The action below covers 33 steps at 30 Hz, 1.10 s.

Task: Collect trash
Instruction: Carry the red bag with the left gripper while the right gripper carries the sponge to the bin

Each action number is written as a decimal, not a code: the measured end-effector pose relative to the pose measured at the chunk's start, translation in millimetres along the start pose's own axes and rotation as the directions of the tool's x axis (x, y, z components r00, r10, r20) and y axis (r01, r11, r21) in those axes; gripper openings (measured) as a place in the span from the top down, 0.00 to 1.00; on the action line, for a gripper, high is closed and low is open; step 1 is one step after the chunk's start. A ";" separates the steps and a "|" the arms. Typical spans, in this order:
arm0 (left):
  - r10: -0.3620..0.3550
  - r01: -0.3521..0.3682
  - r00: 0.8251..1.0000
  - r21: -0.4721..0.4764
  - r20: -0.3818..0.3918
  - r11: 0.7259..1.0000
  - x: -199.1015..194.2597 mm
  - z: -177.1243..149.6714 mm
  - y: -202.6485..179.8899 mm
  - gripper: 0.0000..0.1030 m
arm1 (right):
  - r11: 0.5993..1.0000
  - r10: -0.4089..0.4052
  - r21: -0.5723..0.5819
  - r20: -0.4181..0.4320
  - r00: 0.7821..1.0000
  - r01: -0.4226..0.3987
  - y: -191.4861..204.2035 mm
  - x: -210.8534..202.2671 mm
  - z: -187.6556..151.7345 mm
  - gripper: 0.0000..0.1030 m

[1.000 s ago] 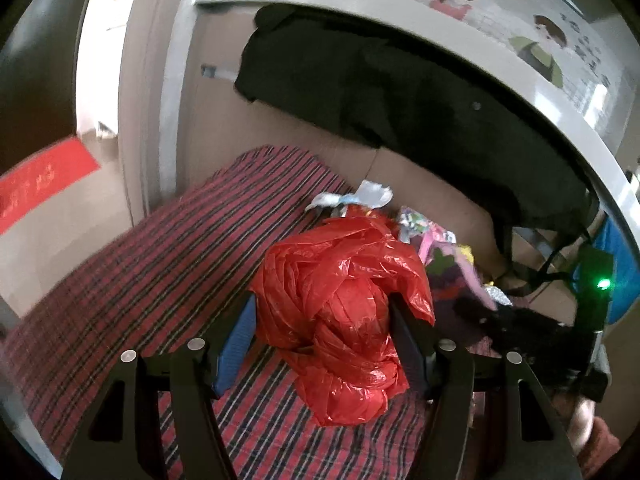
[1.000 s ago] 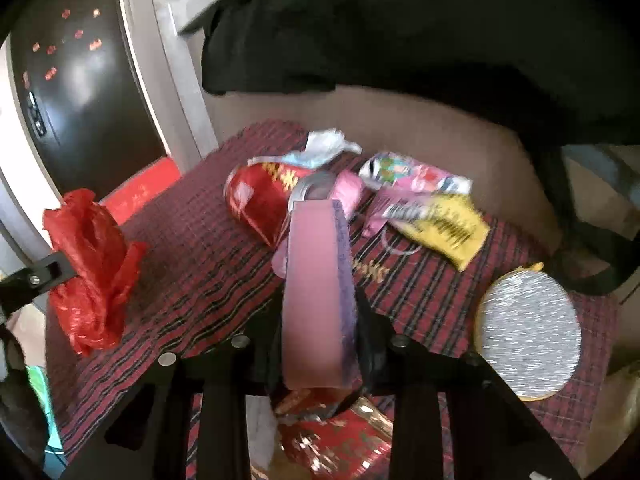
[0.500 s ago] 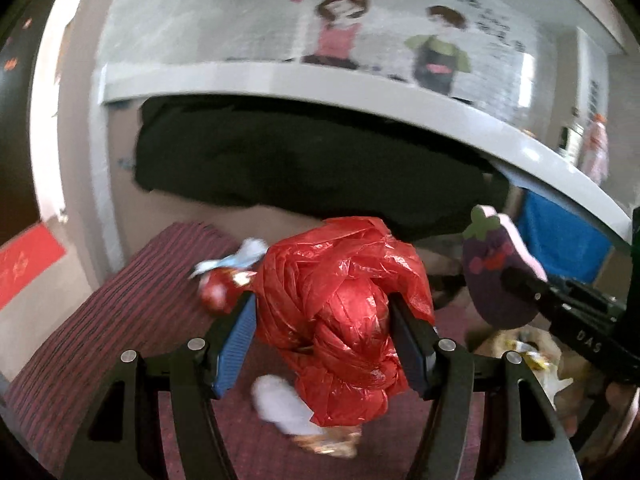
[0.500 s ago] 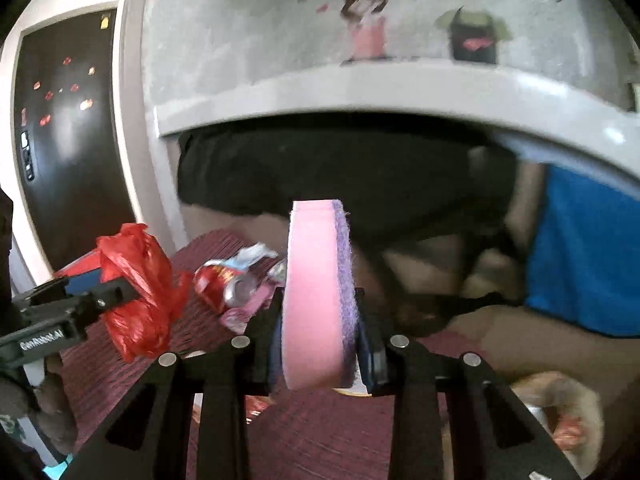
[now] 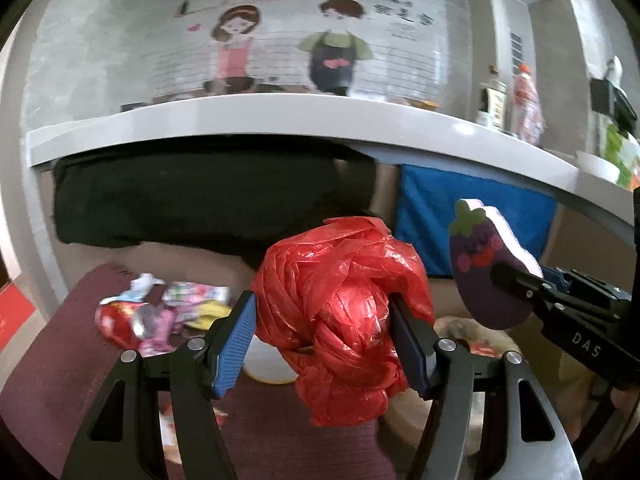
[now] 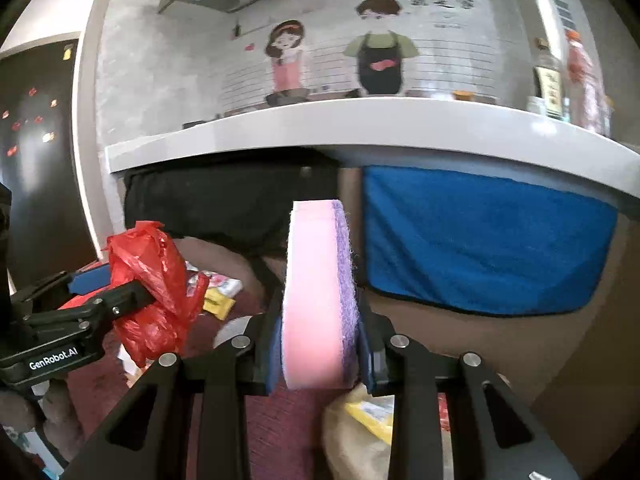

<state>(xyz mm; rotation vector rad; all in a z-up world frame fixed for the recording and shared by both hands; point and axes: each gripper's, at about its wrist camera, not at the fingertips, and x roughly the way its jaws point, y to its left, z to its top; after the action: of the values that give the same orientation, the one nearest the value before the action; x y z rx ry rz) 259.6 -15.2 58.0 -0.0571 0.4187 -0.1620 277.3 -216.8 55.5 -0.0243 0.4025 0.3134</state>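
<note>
My left gripper is shut on a crumpled red plastic bag and holds it raised above the striped cloth. It also shows in the right wrist view. My right gripper is shut on a pink and purple eggplant-shaped sponge, also raised; the sponge shows at the right of the left wrist view. A crushed red can and several colourful wrappers lie on the cloth at the back left.
A white counter edge runs overhead, with black cloth and blue cloth hanging below it. A yellow wrapper and a beige bag lie under my right gripper. Bottles stand on the counter.
Both grippers have lifted and tilted up from the cloth with their loads held. The view now faces the counter and wall instead of the trash pile.
</note>
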 end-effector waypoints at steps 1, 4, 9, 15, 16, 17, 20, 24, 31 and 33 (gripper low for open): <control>-0.011 0.011 1.000 0.010 -0.002 1.000 3.1 0.0 -9.6 0.37 | 1.000 -0.013 0.007 0.003 1.000 0.013 -8.6 -3.8 -2.3 0.72; -0.058 0.058 0.998 0.034 -0.022 0.998 12.9 -0.7 -35.9 0.37 | 0.998 -0.051 0.026 0.009 0.999 0.051 -30.8 -12.3 -8.4 0.72; -0.109 0.113 0.992 0.058 -0.056 0.992 28.2 -4.6 -70.3 0.37 | 0.993 -0.095 0.065 -0.004 0.995 0.095 -61.8 -19.8 -18.6 0.72; -0.170 0.177 0.980 0.064 -0.101 0.982 45.5 -13.7 -96.3 0.36 | 0.986 -0.132 0.102 -0.022 0.991 0.133 -91.0 -25.2 -31.2 0.72; -0.183 0.190 0.977 0.060 -0.110 0.980 49.4 -14.8 -99.6 0.37 | 0.985 -0.135 0.108 -0.026 0.990 0.137 -95.4 -25.5 -33.2 0.72; -0.201 0.208 0.972 0.050 -0.123 0.977 54.7 -16.6 -103.2 0.36 | 0.984 -0.138 0.113 -0.029 0.990 0.140 -98.3 -25.5 -34.2 0.72; -0.221 0.229 0.965 0.041 -0.141 0.973 65.2 -20.7 -110.9 0.37 | 0.981 -0.148 0.120 -0.039 0.988 0.152 -106.9 -25.1 -38.8 0.72; -0.251 0.260 0.954 0.033 -0.164 0.965 77.7 -25.5 -119.8 0.36 | 0.979 -0.157 0.123 -0.053 0.986 0.163 -114.9 -21.9 -43.3 0.72; -0.264 0.273 0.943 0.017 -0.201 0.962 99.3 -32.7 -125.2 0.37 | 0.977 -0.148 0.140 -0.097 0.984 0.161 -126.5 -6.3 -54.1 0.72; -0.263 0.271 0.942 0.014 -0.208 0.962 103.0 -34.2 -124.8 0.37 | 0.976 -0.143 0.150 -0.104 0.984 0.157 -130.0 -3.0 -55.6 0.72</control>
<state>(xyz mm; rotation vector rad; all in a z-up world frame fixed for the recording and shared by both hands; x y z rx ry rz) 320.3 -156.2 -3.4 -0.0559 0.6131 -0.4476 293.1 -346.0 0.5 0.0852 0.5140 0.1305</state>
